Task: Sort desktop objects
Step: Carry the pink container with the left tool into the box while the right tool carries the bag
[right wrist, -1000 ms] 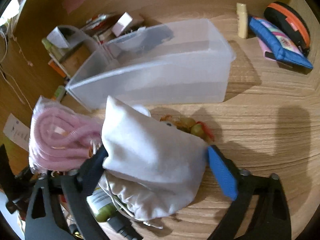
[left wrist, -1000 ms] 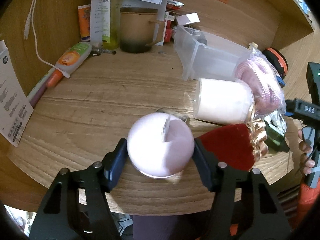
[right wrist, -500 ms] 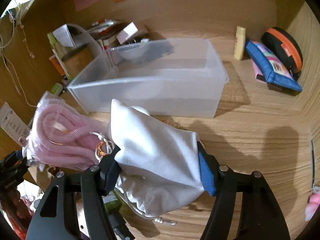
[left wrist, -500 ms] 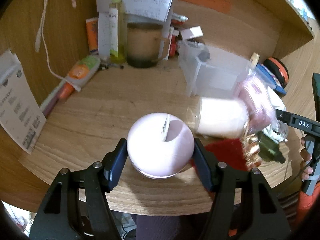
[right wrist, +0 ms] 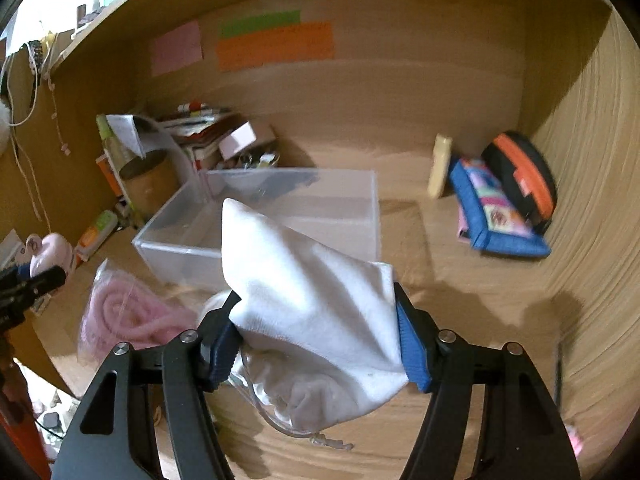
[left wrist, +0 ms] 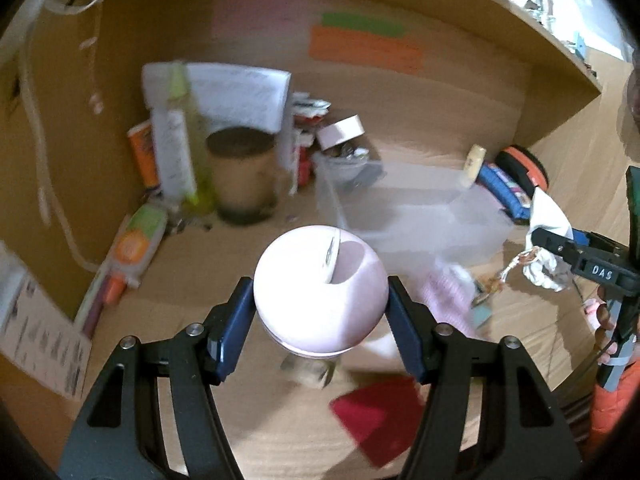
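Over the cluttered wooden desk (right wrist: 460, 312) our left gripper (left wrist: 320, 312) pinches a smooth, hard, slippery pink ball (left wrist: 320, 292) at its widest; our right gripper (right wrist: 316, 340) squeezes a soft, light white pouch (right wrist: 316, 300), both above the clear bin (right wrist: 280, 216)

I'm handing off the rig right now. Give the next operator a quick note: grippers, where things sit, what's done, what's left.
Left gripper: shut on the round pink case, held above the desk.
Right gripper: jaws have just closed on the white drawstring pouch, also held up.
Clear plastic bin: ahead of both, apparently still empty.
Done: both items picked.
Left: probably drop both in the bin, then the pink cord bag and red card on the desk.
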Demonstrator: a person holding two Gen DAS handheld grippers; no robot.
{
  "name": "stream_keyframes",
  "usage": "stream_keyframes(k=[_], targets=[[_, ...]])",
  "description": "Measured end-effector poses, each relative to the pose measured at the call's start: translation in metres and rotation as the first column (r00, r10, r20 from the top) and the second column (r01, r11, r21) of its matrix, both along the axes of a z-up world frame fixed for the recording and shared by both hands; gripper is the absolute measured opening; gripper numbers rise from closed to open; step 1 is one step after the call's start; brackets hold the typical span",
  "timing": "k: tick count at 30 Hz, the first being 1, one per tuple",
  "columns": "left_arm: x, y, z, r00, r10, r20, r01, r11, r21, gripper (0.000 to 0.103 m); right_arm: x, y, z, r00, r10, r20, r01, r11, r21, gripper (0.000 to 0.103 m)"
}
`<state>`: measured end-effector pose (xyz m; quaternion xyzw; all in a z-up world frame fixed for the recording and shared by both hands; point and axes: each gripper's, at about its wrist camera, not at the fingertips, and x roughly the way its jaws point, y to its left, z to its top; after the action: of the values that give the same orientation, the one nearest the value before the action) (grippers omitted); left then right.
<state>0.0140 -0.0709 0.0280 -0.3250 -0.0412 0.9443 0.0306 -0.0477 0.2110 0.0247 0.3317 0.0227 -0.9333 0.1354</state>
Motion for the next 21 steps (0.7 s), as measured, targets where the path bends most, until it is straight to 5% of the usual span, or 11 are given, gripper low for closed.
stream_keyframes(k=[9, 21], targets=[[-0.052, 0.024, 0.024, 0.997, -0.073, 0.006, 0.073, 0.997, -0.016, 0.064, -0.023, 0.004, 0.017, 0.998, -0.013, -0.061, 0.015, 1.0, 0.019, 0.064], [-0.123, 0.039, 0.017, 0.989, -0.118, 0.093, 0.116, 0.993, 0.026, 0.064, -0.072, -0.013, 0.018, 0.997, 0.035, -0.073, -0.033, 0.999, 0.036, 0.064]])
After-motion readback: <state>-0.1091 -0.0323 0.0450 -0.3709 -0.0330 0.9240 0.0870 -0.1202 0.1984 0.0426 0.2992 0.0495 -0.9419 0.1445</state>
